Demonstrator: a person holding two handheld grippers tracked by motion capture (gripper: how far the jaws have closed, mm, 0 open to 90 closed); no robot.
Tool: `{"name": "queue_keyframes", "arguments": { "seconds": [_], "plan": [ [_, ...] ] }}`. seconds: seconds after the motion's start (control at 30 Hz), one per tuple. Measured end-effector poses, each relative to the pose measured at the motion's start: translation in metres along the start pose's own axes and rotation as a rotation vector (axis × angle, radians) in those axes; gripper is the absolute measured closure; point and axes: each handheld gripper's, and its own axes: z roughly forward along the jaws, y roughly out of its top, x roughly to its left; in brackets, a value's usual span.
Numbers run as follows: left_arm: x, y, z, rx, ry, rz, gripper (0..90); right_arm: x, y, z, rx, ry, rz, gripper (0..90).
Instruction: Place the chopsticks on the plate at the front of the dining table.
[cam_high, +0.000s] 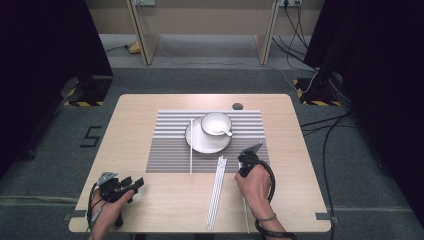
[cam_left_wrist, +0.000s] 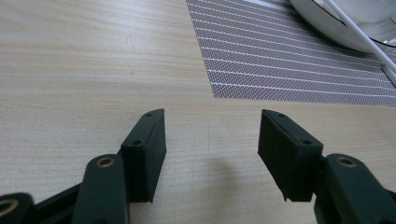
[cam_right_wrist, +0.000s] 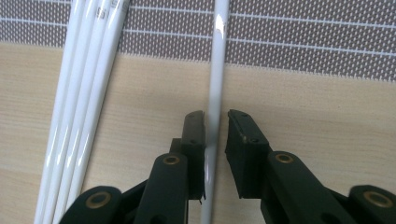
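Pale wooden table (cam_high: 150, 125) in a dim room, dark curtains either side, grey floor beyond. Striped grey placemat (cam_high: 170, 150) at centre, carrying a white plate (cam_high: 200, 142) with a white bowl (cam_high: 215, 122) and spoon (cam_high: 223, 132) on it. One white stick (cam_high: 191, 147) lying across the plate's left edge. Bundle of white sticks (cam_high: 217, 192) running from the mat's near edge toward the table's near edge.

Right gripper (cam_right_wrist: 215, 121) low over the table just right of the bundle, jaws narrowly parted around a single white stick (cam_right_wrist: 214, 116); the left pad seems to touch it, the right pad stands just clear, so no firm clamp. Left gripper (cam_left_wrist: 212, 128) resting near the table's near-left corner, jaws wide, nothing between them.

Likely risks: thin, glossy stick rolling out sideways before a proper squeeze, or pivoting if lifted far from its middle.
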Motion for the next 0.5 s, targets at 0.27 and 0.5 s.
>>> {"name": "queue_keyframes", "arguments": {
  "seconds": [0.27,0.5],
  "plan": [
    [0.0003,0.0,0.0,-0.001,-0.002,-0.003,41.2,0.0029,0.0036,0.0034,0.027,-0.019,-0.012,77.5],
    [0.0001,0.0,0.0,-0.001,-0.001,-0.002,41.2,0.0068,0.0084,0.0046,0.058,-0.061,-0.026,82.0]
  ]
}}
